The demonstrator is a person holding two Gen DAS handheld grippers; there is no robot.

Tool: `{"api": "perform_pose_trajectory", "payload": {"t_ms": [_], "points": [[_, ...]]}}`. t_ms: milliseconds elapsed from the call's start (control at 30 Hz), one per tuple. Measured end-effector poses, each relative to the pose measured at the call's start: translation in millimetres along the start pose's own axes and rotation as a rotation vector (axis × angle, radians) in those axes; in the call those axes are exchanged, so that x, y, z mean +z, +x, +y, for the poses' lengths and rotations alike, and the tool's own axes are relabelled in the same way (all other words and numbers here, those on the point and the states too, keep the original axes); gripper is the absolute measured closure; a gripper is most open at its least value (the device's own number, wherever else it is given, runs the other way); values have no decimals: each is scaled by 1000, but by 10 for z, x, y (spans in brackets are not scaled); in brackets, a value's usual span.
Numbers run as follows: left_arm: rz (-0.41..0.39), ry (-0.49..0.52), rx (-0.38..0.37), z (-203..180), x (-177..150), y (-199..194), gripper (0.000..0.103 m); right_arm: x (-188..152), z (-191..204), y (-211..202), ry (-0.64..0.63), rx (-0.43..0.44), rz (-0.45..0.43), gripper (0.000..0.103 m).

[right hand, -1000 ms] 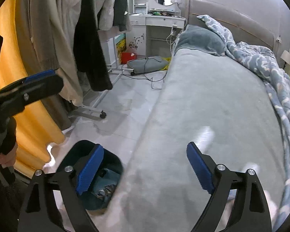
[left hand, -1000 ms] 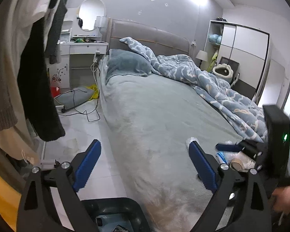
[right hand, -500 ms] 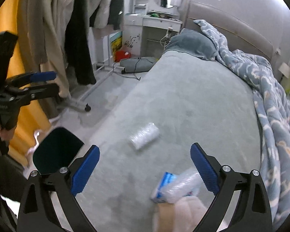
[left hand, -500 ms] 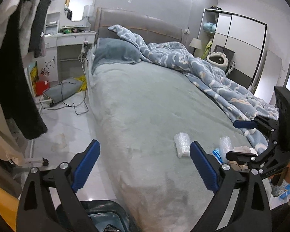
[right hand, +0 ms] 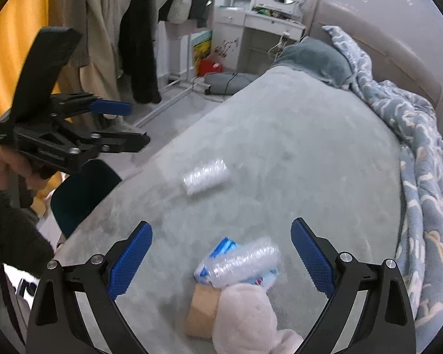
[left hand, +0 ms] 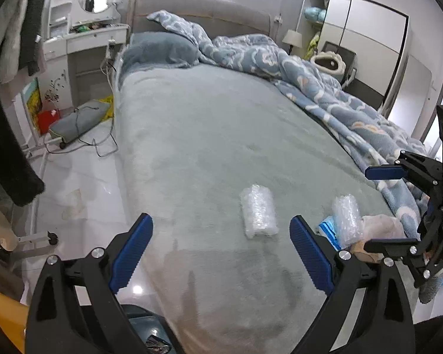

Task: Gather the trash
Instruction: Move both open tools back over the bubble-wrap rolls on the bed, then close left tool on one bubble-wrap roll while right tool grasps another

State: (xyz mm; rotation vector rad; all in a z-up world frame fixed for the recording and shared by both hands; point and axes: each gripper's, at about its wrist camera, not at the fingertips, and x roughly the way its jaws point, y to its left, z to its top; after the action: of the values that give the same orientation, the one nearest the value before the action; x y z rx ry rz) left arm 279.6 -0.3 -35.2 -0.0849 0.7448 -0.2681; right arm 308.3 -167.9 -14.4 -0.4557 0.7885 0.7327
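Note:
A roll of bubble wrap lies alone on the grey bed. A second bubble-wrap roll lies on a blue packet beside a brown cardboard piece and a pink fluffy item near the bed's foot. My left gripper is open and empty, above the bed's near corner. My right gripper is open and empty, just above the second roll. A dark teal bin stands on the floor by the bed.
A blue patterned duvet is bunched along the bed's far side. Clothes hang on a rack by the yellow curtain. A dressing table, cables and a grey bag are on the floor to the left.
Both grippers swung from the bin and floor side toward the bed's foot. The trash pile now lies between my right gripper's fingers. Both stay open.

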Motion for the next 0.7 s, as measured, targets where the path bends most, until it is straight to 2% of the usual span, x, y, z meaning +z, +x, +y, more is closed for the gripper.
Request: {"api": "perform_pose_trajectory", "payload": {"t_ms": [167,333,433,700], "points": [[50,32,-6,-114,-24,243,11,-24,-34,58,-24,56,33,7],[78,-13,-14,-89,-28,418,15,-23,-34,129,-69,40,79,7],[92,-36,-22,-89,-7,520,19,-37,-32,179,-62,87,87,7],[124,-45,-34,-193,-2,723,29,-87,-63,318,-93,55,143,7]]}}
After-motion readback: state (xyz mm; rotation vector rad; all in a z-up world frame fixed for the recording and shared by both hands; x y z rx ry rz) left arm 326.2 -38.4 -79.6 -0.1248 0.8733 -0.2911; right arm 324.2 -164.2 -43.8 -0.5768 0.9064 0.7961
